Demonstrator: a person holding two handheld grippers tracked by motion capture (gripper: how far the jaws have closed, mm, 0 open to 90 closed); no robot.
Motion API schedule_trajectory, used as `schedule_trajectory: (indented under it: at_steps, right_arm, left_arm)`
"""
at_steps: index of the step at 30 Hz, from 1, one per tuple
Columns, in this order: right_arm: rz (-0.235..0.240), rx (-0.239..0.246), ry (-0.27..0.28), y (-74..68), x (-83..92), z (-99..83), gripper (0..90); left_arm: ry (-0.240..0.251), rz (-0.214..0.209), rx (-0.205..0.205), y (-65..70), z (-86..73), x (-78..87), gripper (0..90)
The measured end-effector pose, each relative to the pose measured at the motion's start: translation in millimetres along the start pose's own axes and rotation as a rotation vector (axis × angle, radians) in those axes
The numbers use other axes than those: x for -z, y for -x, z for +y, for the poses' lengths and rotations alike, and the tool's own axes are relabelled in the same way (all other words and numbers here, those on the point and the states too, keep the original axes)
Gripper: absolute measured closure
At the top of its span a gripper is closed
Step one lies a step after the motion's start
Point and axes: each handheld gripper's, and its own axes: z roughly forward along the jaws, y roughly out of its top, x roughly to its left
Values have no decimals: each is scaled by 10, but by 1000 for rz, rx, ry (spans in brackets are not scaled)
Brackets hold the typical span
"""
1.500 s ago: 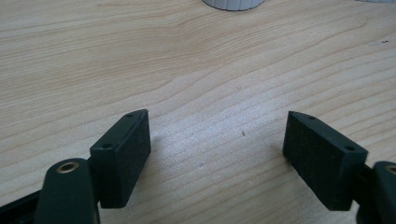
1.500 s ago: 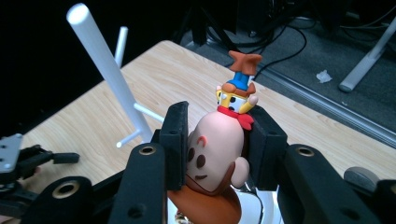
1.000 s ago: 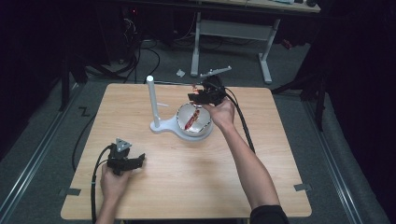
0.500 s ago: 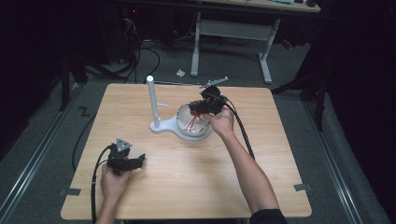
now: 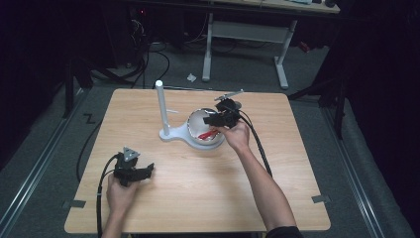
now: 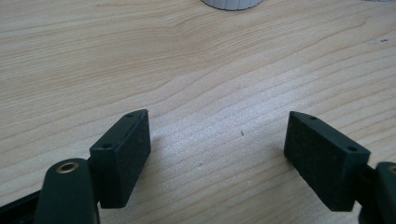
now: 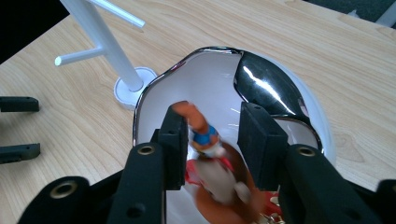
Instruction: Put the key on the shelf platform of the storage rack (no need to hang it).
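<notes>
A light wooden table (image 5: 198,198) carries a white stand (image 5: 162,111) with an upright post and side pegs, and just beside its base sits a shiny metal bowl (image 5: 195,121). The right gripper (image 5: 213,120) hangs over the bowl, pointing down into it. In the right gripper view a small orange-and-white toy figure (image 7: 205,140) with a blue band lies in the bowl between the jaws, which have just been opening; the figure is blurred, but the pads seem to stand clear of it. The left gripper (image 5: 143,171) rests near the table's front left, well apart from the bowl, its jaws spread wide over bare wood.
</notes>
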Motion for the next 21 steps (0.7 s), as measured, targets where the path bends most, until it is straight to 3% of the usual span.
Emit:
schedule_trajectory:
  at_steps: [8,21]
  right_arm:
    - [-5,-9,14,-16,65,-30,534]
    - [-41,-25,107,86,416,-100,500]
  left_arm:
    - [2,1,0,0,-1,-1,232]
    - [2,2,1,1,0,-1,232]
